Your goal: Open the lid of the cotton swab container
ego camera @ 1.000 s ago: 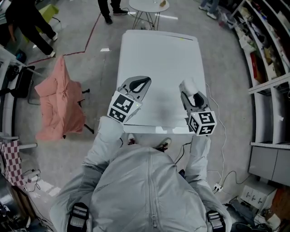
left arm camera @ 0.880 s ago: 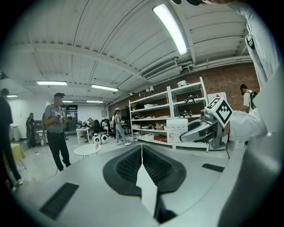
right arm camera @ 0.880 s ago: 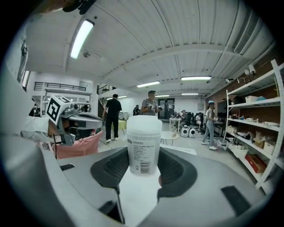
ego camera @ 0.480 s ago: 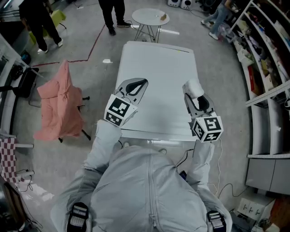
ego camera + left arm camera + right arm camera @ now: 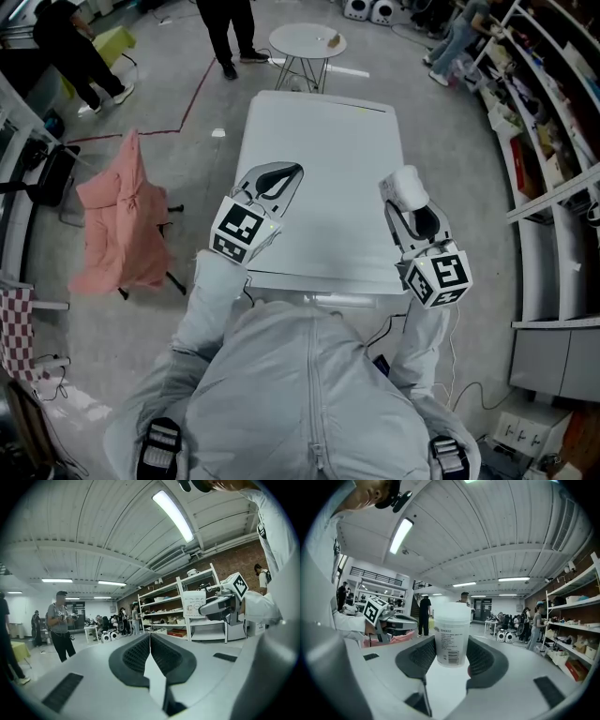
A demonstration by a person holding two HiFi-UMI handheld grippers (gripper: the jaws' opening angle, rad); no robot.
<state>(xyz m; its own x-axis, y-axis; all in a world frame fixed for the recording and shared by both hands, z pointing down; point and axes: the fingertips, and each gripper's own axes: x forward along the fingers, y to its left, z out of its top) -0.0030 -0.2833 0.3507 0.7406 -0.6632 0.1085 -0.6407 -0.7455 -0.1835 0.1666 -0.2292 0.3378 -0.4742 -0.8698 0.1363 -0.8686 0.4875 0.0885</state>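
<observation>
translucent white plastic: the cotton swab container (image 5: 452,634) stands upright between the jaws of the right gripper (image 5: 409,204), both pads pressed to its sides, jaws spread wide round the tub. its lid (image 5: 452,610) sits just above the pads, still on. the left gripper (image 5: 150,639) has its jaws closed tight together, nothing between them. and here's the change: both grippers have come up off the white table (image 5: 319,141) in the last second, the tub riding with the right one. so the tub looks secured in the air, and opening hasn't begun; the left jaws would likely have to part and cross to that lid.
</observation>
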